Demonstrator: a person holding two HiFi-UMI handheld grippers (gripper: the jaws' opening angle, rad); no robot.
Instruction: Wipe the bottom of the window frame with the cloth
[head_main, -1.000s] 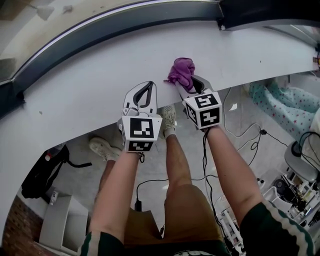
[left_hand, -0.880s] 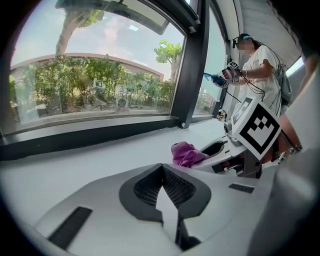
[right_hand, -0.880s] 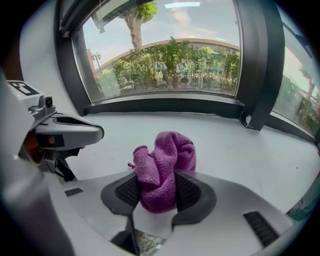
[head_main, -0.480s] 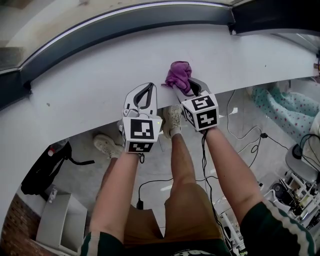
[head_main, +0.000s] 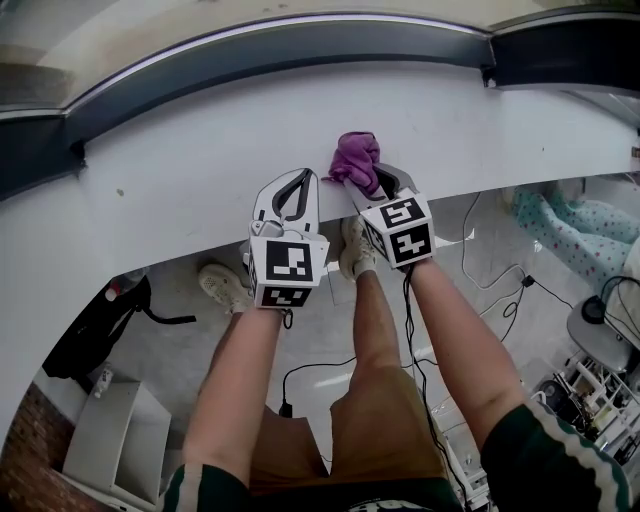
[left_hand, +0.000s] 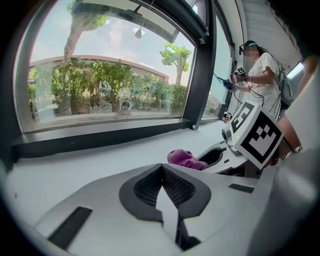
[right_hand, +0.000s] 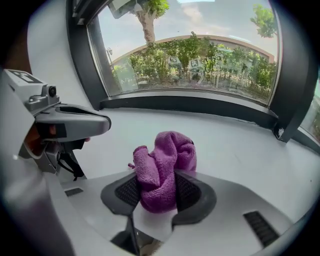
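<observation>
1. While the right gripper (head_main: 366, 182) is closed on the purple cloth (head_main: 356, 155), the cloth stands up bunched between its two dark pads, as the right gripper view shows (right_hand: 162, 165).
2. The cloth is over the white sill (head_main: 170, 190), near its front edge and about the middle of it. I cannot tell whether it presses on the sill.
3. The cloth does not touch the dark bottom of the window frame (head_main: 250, 55). A wide band of bare white sill lies between them.
4. The left gripper (head_main: 293, 184) is beside the right one, on its left, also over the front part of the sill.
5. In the left gripper view the jaws of the left gripper (left_hand: 161, 175) are together at the tips, and nothing is between them.
6. From that view the cloth (left_hand: 185, 159) shows just past the jaws, a little to the right, and the marker cube (left_hand: 257, 135) of the right gripper is further right.
7. Below the sill, the head view shows a black bag (head_main: 90, 340) on the floor at the left and thin cables (head_main: 500, 290) at the right.
8. Another person (left_hand: 261, 70) stands far along the window.
</observation>
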